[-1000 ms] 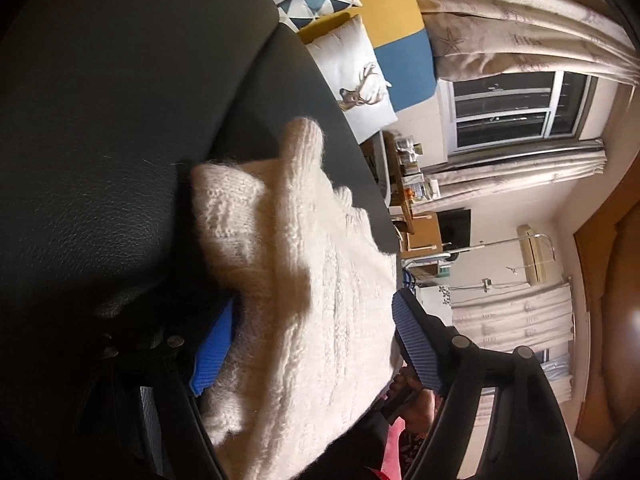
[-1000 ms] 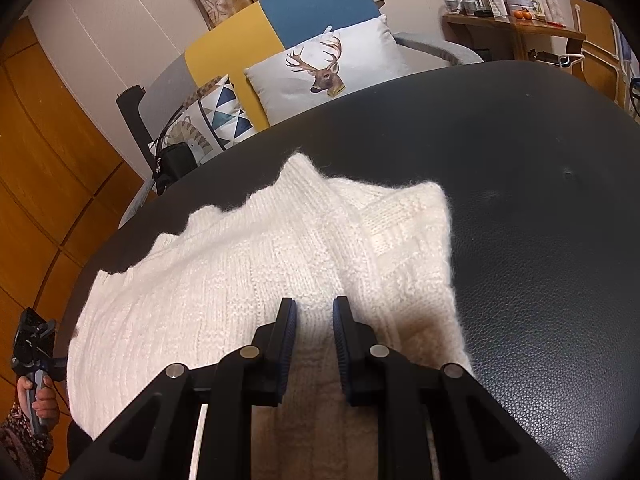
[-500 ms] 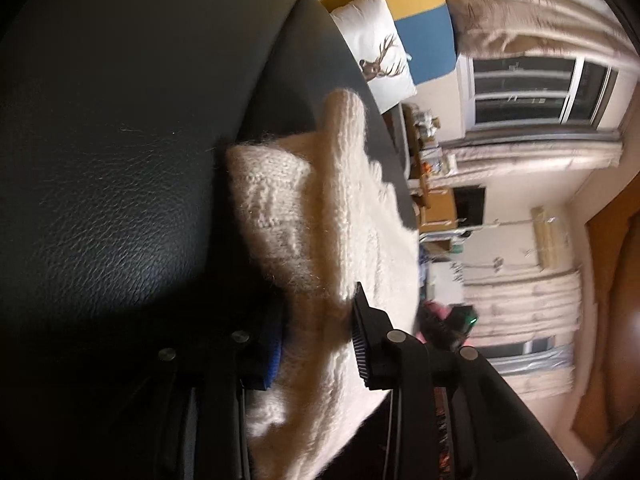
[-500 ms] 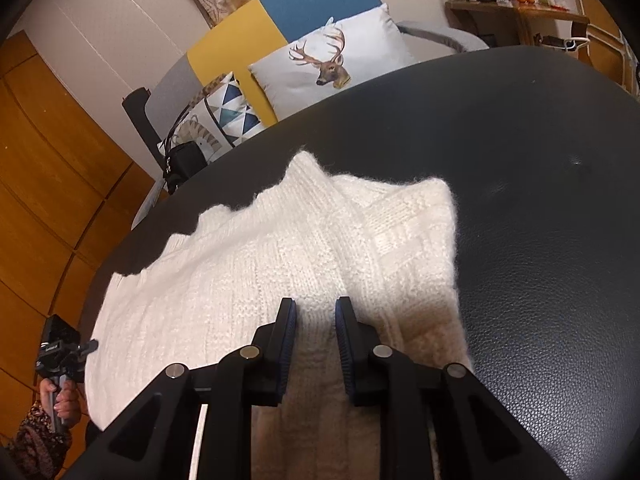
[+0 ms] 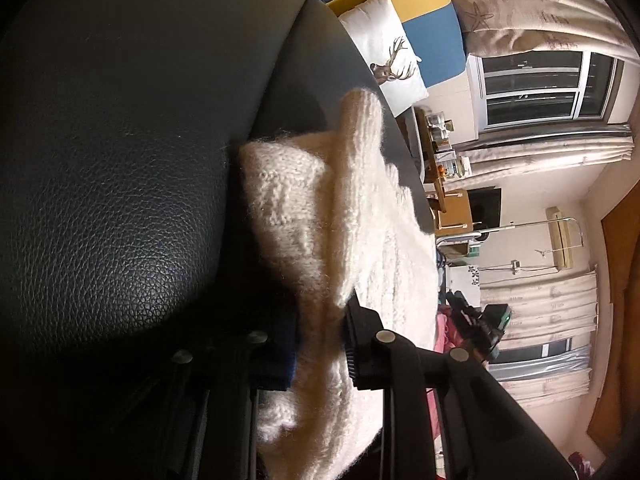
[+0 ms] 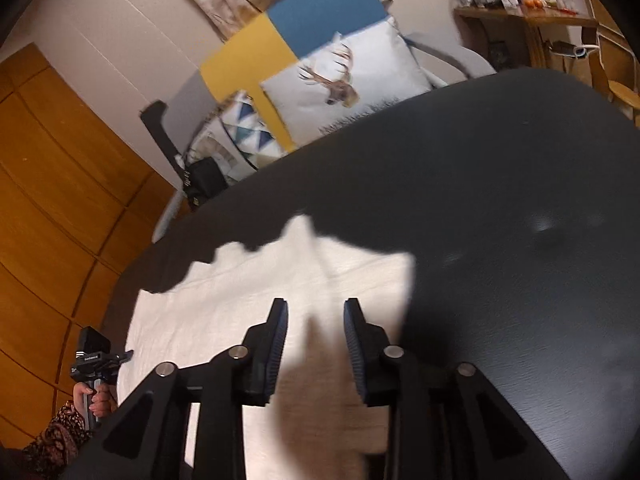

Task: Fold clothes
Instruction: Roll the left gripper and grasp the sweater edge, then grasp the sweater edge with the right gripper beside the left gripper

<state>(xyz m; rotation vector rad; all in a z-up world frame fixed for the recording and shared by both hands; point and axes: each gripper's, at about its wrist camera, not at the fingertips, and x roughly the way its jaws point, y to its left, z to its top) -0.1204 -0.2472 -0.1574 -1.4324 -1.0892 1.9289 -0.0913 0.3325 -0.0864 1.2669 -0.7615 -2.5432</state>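
Black leather counter (image 6: 500, 208) carries cream knit sweater (image 6: 248, 292), folded, near its edge; left claw (image 5: 322, 344) closing, pinching sweater hem; right claw (image 6: 316, 332) opening above the knit, nothing gripped

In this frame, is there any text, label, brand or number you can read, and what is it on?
No text can be read in either view.
White label on the other handheld gripper's camera mount: too small and blurred to read.
Boxes and jars on the wooden shelf: print blurred, unreadable.
Deer cushion and curtain: pictures only, no words.
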